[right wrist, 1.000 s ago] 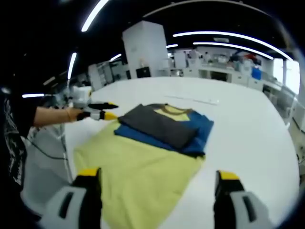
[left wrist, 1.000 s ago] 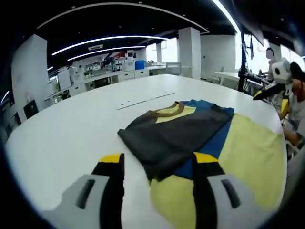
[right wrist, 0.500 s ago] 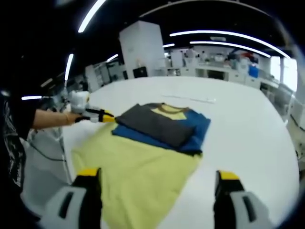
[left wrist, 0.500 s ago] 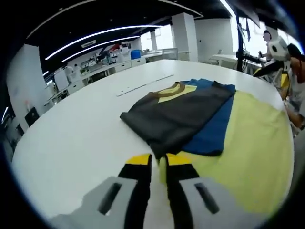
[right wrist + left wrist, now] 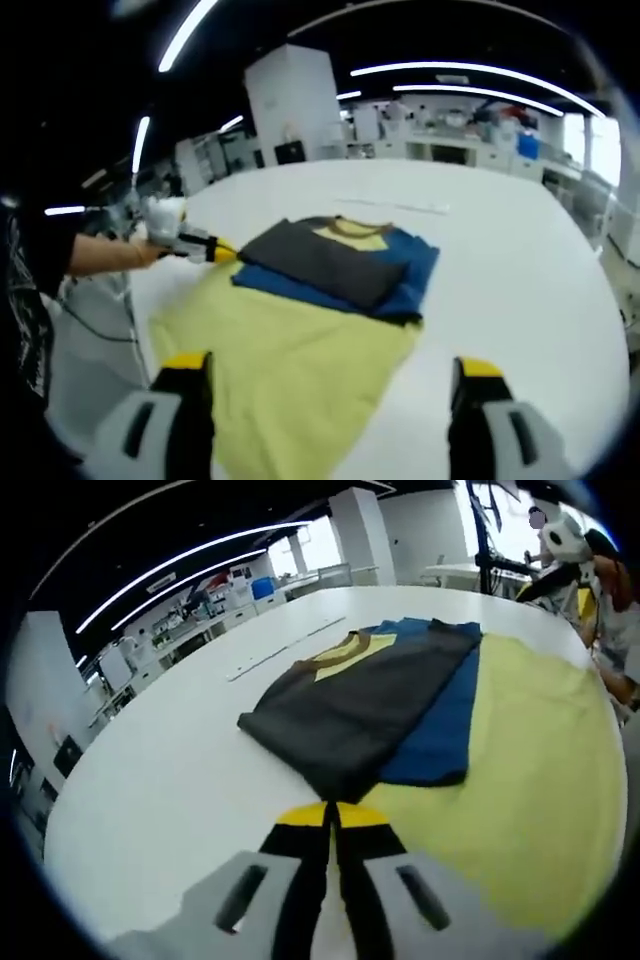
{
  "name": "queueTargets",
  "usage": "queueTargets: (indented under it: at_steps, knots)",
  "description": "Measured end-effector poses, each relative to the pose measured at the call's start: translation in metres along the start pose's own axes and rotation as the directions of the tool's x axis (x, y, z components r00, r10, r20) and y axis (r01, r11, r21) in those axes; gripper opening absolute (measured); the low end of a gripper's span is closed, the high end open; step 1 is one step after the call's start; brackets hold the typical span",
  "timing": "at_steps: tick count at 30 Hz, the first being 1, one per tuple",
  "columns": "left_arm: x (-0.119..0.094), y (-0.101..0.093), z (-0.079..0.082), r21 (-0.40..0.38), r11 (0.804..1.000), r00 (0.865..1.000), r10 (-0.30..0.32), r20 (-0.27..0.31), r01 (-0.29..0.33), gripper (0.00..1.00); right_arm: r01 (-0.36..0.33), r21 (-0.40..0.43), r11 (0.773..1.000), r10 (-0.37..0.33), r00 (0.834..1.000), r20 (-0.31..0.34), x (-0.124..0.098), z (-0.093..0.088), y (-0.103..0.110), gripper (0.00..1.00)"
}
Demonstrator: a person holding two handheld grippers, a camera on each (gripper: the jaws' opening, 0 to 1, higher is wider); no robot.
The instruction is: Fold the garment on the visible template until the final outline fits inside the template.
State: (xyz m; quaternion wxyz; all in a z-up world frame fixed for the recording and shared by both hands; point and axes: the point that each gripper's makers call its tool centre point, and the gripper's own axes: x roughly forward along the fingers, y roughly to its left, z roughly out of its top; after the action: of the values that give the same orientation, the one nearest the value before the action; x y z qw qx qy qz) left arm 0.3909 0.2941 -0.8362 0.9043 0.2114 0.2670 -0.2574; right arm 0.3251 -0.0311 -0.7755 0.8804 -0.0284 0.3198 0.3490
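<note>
A large white table (image 5: pixel 520 260) is seen carrying the work; its near edge is cut off behind the jaws in both views. On it a pale yellow sheet, the template (image 5: pixel 290 355), is spread flat, and its far part is hidden under the folded garment (image 5: pixel 335 262). Whether cloth is actually pinched by the left gripper (image 5: pixel 331 815) cannot be made out, since the contact lies under its yellow tips.

The garment is seen as a folded stack: a dark grey panel on top, a blue layer showing beneath it along one side, and a yellow patch with a brown collar at the far end. In the left gripper view the garment (image 5: pixel 365 705) lies just beyond the jaws, its near grey corner meeting the tips, with the template (image 5: pixel 510 800) spreading to the right.

The left gripper's jaws are pressed together. In the right gripper view the left gripper (image 5: pixel 222 255) is held in a hand (image 5: pixel 140 252) at the garment's left corner.

The right gripper (image 5: pixel 330 372) is held wide apart with nothing between its jaws, above the template's near edge and well short of the garment.
</note>
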Motion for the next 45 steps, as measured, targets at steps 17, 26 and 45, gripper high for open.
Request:
queueTargets:
  at_steps: [17,26,45]
  knots:
    - [-0.013,0.004,-0.009,-0.013,0.999,0.999,0.039,-0.031,-0.040,0.20,-0.070,-0.030,0.997,0.069,0.997,-0.033,-0.002,-0.008,0.020,0.99]
    - [-0.041,-0.017,0.011,-0.171,0.984,0.997,-0.033,0.076,0.045,0.52,-0.131,-0.095,0.987,0.127,0.991,-0.049,-0.008,-0.012,0.032,0.99]
    - [-0.103,-0.082,0.027,-0.198,0.959,0.975,-0.176,0.136,0.201,0.93,-0.309,-0.249,0.918,0.286,0.950,-0.125,-0.021,-0.035,0.071,0.98]
